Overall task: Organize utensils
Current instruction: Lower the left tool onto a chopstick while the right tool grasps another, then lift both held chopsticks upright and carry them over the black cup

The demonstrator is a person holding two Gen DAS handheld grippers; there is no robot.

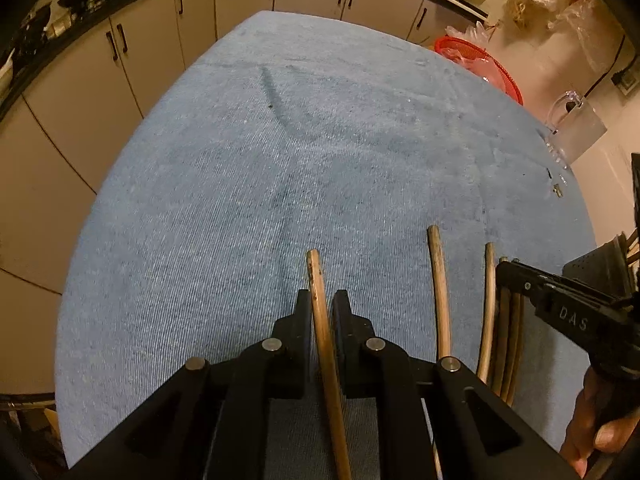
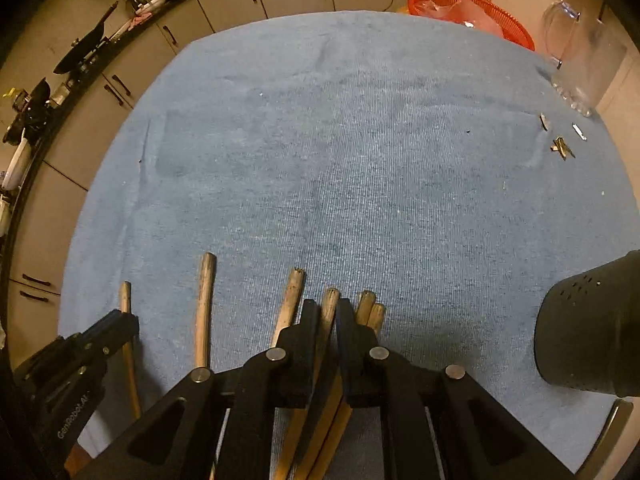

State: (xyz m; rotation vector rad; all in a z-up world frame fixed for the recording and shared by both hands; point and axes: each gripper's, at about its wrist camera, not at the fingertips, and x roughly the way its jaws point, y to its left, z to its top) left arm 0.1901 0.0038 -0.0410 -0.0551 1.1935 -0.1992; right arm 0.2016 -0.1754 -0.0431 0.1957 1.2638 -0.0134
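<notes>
The left gripper point(image 1: 322, 300) is closed on a single chopstick point(image 1: 320, 312), which runs up between its two fingers point(image 1: 304, 312) and sticks out past their tips over the blue cloth point(image 1: 280, 160). This happens at the near edge of the cloth, close to the middle. Just right of it, in the left wrist view, another loose stick point(image 1: 439, 280) lies on the cloth, then a thinner one point(image 1: 489, 300), and next to that a tight bundle point(image 1: 508, 340) at the near right part of the cloth.

The right gripper point(image 2: 323, 312) works in that bundle. Its jaws stand narrow, pinched on one stick point(image 2: 330, 308) whose blunt end pokes out between the fingertips. A second stick point(image 2: 291, 300) lies against the outside of its left finger, and a pair point(image 2: 370, 308) lies against the outside of its right finger, all pointing toward the far edge. Further left in the right wrist view a loose stick point(image 2: 205, 308) rests alone on the cloth, well apart from the pinched one.

A black perforated holder point(image 2: 592, 332) stands at the right edge of the cloth, near the right gripper but apart from it. At the far right corner sit a red basket point(image 2: 472, 8) and a clear glass jug point(image 2: 576, 48), with a few small scraps point(image 2: 562, 146) on the cloth near the jug. Cabinets point(image 1: 120, 80) run beyond the far edge.
</notes>
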